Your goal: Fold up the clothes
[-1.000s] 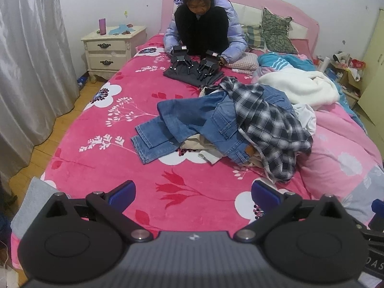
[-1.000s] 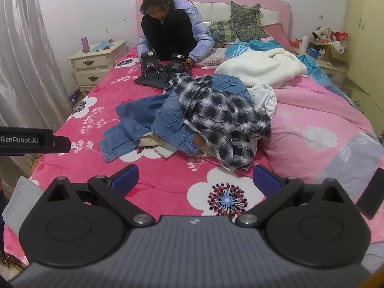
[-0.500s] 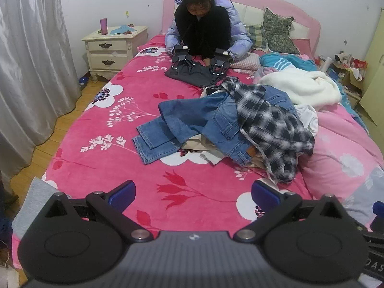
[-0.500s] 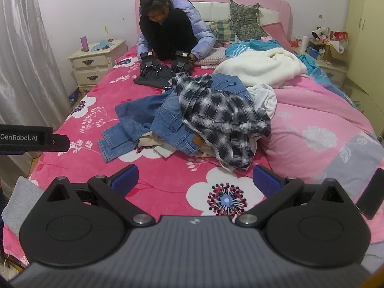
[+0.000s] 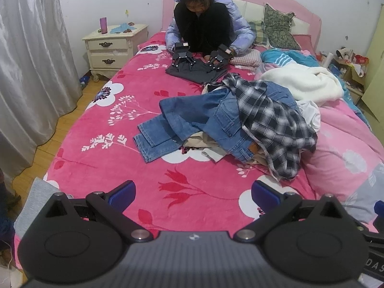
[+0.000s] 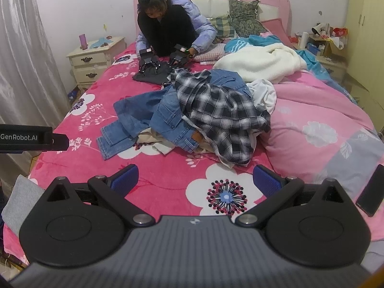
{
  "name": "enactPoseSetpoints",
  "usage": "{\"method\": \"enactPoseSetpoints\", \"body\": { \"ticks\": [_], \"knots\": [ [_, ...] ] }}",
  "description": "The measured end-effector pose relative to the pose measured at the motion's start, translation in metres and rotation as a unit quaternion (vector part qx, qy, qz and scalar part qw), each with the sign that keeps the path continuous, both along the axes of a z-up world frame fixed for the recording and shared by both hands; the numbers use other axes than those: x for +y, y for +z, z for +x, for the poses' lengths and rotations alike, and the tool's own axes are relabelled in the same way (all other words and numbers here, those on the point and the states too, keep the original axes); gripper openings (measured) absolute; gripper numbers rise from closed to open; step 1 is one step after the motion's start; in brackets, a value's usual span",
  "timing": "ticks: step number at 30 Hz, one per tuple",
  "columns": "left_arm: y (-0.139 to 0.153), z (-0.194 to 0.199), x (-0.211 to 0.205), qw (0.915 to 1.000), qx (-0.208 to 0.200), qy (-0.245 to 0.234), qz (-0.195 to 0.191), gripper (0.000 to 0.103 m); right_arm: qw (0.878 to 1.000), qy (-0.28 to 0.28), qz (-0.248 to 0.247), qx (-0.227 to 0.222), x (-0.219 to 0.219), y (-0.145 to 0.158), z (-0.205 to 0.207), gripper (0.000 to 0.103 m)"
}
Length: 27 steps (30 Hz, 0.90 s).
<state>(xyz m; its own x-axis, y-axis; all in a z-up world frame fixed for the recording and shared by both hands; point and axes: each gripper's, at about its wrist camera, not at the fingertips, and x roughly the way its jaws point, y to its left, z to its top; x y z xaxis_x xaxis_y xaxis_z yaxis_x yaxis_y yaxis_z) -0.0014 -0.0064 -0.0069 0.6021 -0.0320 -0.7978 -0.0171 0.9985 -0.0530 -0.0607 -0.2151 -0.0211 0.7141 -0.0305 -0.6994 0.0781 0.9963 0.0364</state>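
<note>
Left tool (image 5: 193, 193): wide apart, empty.
Right tool (image 6: 195, 180): wide apart, empty.
Clothes: blue denim jeans (image 5: 192, 122) under black-and-white plaid shirt (image 5: 271, 122), heaped on pink floral bed (image 5: 115, 129).

A loose pile of clothes lies on the bed (image 5: 100, 129). Blue jeans (image 5: 189, 122) sprawl at the pile's left side, legs stretched flat toward the bed's left edge. A black-and-white plaid shirt (image 5: 268, 120) is draped crumpled over the jeans' right part. Beige cloth (image 5: 204, 144) pokes out beneath the jeans. A white garment (image 5: 310, 115) lies bunched just beyond the shirt's right edge.
</note>
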Motion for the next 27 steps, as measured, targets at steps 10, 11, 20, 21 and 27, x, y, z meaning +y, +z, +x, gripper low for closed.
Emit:
{"method": "enactPoseSetpoints", "body": {
  "ticks": [10, 11, 20, 21, 27],
  "knots": [
    [-0.004, 0.004, -0.002, 1.0, 0.007, -0.002, 0.002, 0.103, 1.0, -0.002, 0.002, 0.005, -0.002, -0.003, 0.002, 0.102],
    [-0.005, 0.004, -0.002, 1.0, 0.008, -0.002, 0.003, 0.103, 1.0, -0.003, 0.003, 0.005, -0.002, -0.003, 0.003, 0.102],
    [-0.006, 0.006, -0.009, 0.9995, -0.022, -0.019, 0.012, 0.103, 1.0, -0.01, 0.003, 0.012, -0.006, -0.009, 0.009, 0.102],
    [-0.006, 0.007, -0.01, 0.9994, -0.025, -0.025, 0.007, 0.103, 1.0, -0.012, 0.003, 0.011, -0.007, -0.009, 0.01, 0.102],
    [-0.012, 0.026, -0.018, 0.9972, -0.034, -0.055, -0.039, 0.103, 0.999, -0.032, 0.012, 0.006, -0.021, -0.018, 0.016, 0.102]
  ]
}}
